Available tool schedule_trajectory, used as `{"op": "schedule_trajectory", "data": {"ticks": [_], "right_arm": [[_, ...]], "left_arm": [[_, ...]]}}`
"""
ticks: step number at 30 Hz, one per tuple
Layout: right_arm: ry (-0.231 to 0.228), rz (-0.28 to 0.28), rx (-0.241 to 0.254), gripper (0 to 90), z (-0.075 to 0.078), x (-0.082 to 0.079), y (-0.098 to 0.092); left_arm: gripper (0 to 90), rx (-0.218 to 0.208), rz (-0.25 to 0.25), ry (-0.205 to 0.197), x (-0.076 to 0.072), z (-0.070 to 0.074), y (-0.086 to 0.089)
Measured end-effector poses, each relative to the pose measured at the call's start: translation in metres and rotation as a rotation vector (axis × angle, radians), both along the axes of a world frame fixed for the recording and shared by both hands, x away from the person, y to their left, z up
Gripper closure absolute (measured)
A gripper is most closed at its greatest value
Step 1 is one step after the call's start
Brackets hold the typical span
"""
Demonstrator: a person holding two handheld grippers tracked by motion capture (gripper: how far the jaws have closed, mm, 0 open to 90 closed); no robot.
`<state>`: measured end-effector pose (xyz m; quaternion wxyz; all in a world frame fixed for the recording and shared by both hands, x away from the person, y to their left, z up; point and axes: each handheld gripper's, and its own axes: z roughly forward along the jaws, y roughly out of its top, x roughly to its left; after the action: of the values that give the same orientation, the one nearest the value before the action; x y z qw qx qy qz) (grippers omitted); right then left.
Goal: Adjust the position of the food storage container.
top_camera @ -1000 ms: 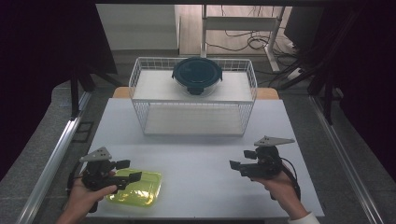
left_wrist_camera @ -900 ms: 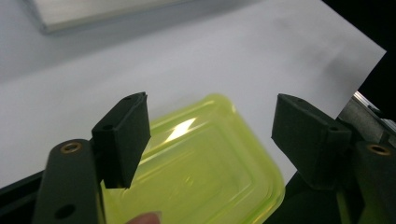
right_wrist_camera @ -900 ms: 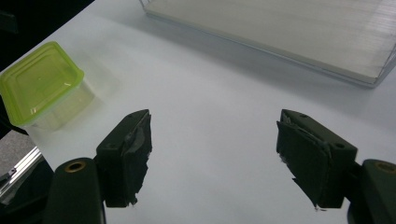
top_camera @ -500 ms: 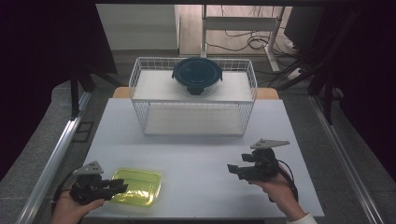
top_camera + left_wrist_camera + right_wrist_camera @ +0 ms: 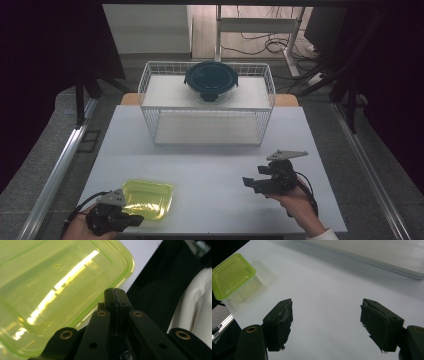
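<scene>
The yellow-green container (image 5: 146, 198), lidded with contents unseen, lay at the table's (image 5: 210, 150) near-left edge. The left gripper (image 5: 131, 220) had just been closing, jaws pressed together beside its rim with nothing between; the right gripper (image 5: 248, 183) was held wide, empty. 1 dark round container (image 5: 211, 80) sat on the wire rack (image 5: 207, 107).

Left gripper (image 5: 115, 293) beside the yellow-green container (image 5: 57, 290)

Its black jaws had just been closing and met with nothing between them, at the container's rim; whether they touched it was unclear. A white sleeve (image 5: 195, 305) showed right.
</scene>
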<state>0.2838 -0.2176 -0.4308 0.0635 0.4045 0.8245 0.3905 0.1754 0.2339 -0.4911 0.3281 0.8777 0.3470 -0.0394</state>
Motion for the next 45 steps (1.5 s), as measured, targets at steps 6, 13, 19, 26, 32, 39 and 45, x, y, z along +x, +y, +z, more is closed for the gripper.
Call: {"op": "schedule_trajectory", "data": {"ticks": [6,13,19,26,32,39,45], "right_arm": [[0.001,-0.002,0.000,25.7,0.000,0.000,-0.001],[0.001,-0.002,0.001,25.7,-0.001,0.001,-0.001],[0.001,-0.004,0.000,25.7,-0.002,0.001,-0.001],[0.005,-0.006,-0.002,25.7,-0.003,0.002,-0.002],[0.004,-0.006,-0.001,25.7,-0.003,0.001,-0.003],[0.003,-0.007,0.000,25.7,-0.002,0.001,-0.004],[0.001,-0.007,-0.003,25.7,-0.002,0.001,-0.003]], "left_arm": [[90.0,0.009,-0.018,0.010,0.000,-0.005,-0.005],[90.0,0.052,-0.012,-0.014,0.004,-0.008,-0.012],[90.0,0.063,-0.013,-0.034,0.017,-0.009,-0.017],[90.0,0.079,0.023,-0.050,0.035,-0.011,-0.021],[90.0,0.072,0.052,-0.036,0.040,-0.014,-0.021],[90.0,0.033,0.127,-0.089,0.026,0.015,0.006],[90.0,0.030,0.309,-0.094,0.032,0.024,0.048]]}}
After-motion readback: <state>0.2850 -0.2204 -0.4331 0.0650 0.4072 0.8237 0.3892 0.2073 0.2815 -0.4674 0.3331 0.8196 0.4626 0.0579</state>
